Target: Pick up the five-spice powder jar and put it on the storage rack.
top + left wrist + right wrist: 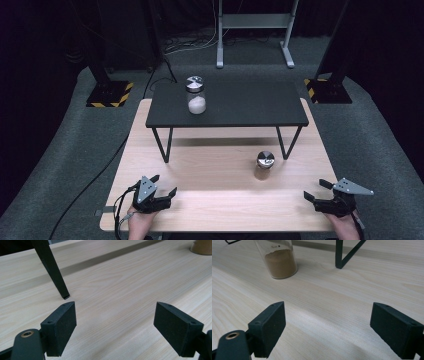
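A glass jar of brown powder (pixel 264 166) with a metal lid stands on the light wooden table (pixel 220 205), right of centre. A second jar, holding white powder (pixel 195 95), stands on the small black shelf (pixel 235 105) at the back. My left gripper (pixel 166 186) rests open near the table's front left edge, nothing between its jaws (pixel 115 320). At the front right, my right gripper (pixel 316 190) is open too and holds nothing (pixel 327 322); the brown jar (pixel 280 260) stands ahead of it to the left, apart from it.
The black shelf stands on thin black legs (pixel 51 267) (pixel 342 255) over the back half of the table. Its legs rise ahead of both grippers. Grey carpet (pixel 60 165) surrounds the table, with stand bases (pixel 107 93) and a metal frame (pixel 252 40) behind.
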Motion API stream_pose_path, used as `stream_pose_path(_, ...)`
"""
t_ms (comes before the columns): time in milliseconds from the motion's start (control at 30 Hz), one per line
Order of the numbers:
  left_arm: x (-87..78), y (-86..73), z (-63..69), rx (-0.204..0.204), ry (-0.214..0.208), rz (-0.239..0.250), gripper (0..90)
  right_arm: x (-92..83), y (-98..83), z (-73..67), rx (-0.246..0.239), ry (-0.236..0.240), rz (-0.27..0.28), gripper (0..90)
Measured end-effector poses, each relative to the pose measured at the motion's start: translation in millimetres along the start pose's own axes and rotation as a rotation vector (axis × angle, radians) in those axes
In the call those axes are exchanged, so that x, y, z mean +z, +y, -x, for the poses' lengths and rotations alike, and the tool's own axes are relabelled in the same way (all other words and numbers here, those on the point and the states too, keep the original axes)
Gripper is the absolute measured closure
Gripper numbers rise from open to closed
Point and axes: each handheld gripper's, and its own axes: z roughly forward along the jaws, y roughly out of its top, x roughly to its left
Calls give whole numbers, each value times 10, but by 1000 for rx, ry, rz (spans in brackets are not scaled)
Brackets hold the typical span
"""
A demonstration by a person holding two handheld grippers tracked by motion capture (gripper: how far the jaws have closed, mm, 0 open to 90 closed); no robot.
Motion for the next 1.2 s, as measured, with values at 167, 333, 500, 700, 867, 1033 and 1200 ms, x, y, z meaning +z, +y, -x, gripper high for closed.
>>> stream_pose_path(167, -1, 6, 13, 0, -1, -5, 176, -1, 1, 1, -3, 3, -1, 118)
stream_pose_path(333, 1, 11, 7, -2, -2, -7, 177, -1, -4, 9, -1, 5, 2, 118)
stream_pose_path(500, 0, 10, 2, -1, -4, -7, 176, -19, -29, 14, -6, 8, 16, 120)
stream_pose_path(700, -1, 4, 1, -5, -4, -4, 177, -37, 15, 6, -22, 29, 41, 113)
stream_pose_path(867, 0, 4, 6, -5, 0, -3, 177, -22, 169, -58, -72, 76, 57, 109)
stream_pose_path(1033, 0, 6, 8, 0, 1, -4, 176, 47, 360, -148, -131, 128, 53, 111)
stream_pose_path(1200, 0, 7, 11, 0, 1, -5, 176, 157, 612, -177, -178, 184, 24, 109)
